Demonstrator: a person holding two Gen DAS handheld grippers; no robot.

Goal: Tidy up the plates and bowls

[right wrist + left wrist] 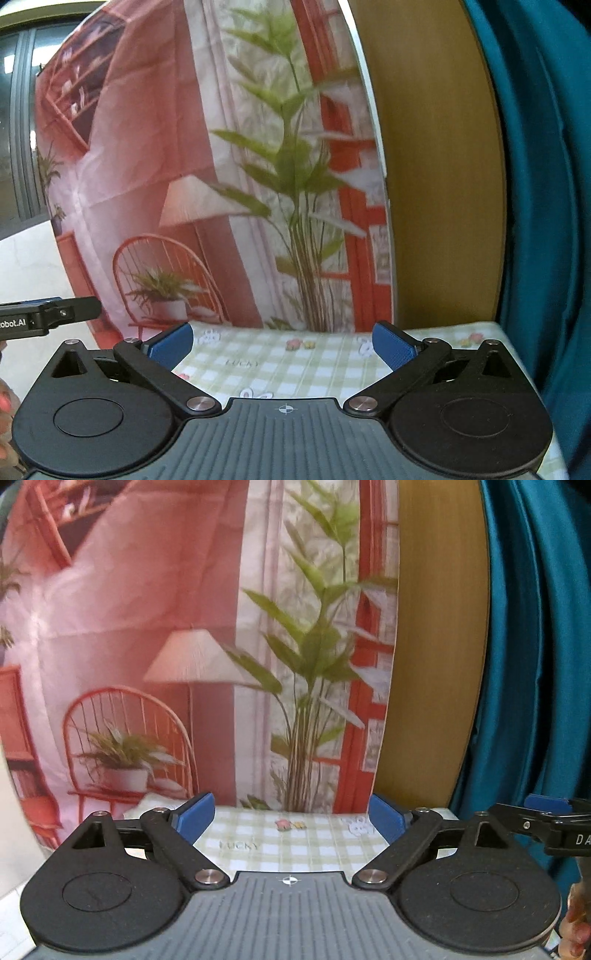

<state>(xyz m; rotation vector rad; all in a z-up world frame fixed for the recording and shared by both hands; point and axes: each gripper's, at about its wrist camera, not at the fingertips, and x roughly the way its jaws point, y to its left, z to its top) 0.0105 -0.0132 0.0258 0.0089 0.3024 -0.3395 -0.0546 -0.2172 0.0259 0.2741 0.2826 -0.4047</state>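
Left wrist view takes in only a narrow strip of the tabletop [295, 843], the rest hidden under the gripper body; no plates or bowls show in either view, so where they sit cannot be told. The left gripper [291, 818] is spread wide and empty, its ribbed blue pads [195, 814] well apart over a green-and-white checked cloth with small cartoon prints and faint lettering (it seems to read "LUCKY", though blurred). At the right edge the other tool's black finger and blue pad are cut off by the frame.

Right wrist view shows the right gripper [282, 345] likewise released, holding nothing, above the same cloth. The left tool's tip pokes in at the left edge, its label partly cropped.

Behind the tabletop hangs a creased fabric backdrop [147, 627] printed with a pink room, lamp, wire chair and leafy plant. Beside it stands a smooth wood-grain panel [436, 646], then glossy teal drapery [535, 664] in folds.
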